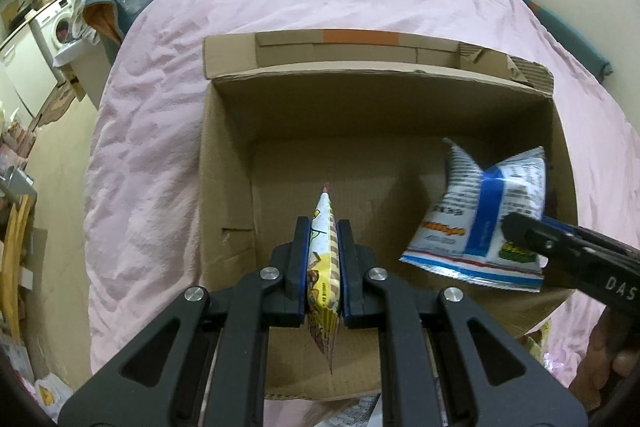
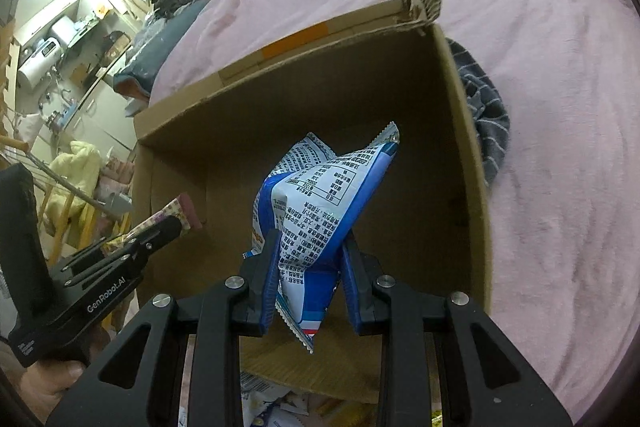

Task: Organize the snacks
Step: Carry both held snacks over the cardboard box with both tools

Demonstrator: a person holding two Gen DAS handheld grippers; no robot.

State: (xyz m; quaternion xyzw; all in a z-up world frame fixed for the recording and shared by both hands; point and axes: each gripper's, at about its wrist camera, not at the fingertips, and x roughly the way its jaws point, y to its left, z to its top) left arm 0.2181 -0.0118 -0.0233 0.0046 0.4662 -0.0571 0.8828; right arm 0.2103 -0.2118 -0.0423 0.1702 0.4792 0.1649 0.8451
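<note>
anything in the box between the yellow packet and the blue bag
Nothing: in the left wrist view only bare box floor lies between the yellow packet and the blue bag.

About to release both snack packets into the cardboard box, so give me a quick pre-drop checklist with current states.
1. Left gripper clamped on the yellow packet: ok.
2. Right gripper clamped on the blue-and-white packet: ok.
3. Both packets over the cardboard box opening: ok.
4. Box floor under the yellow packet bare: ok.
5. Box floor under the blue-and-white packet bare: cannot tell, the packet hides it.
6. Box sitting steady on the pink blanket: cannot tell.
</note>
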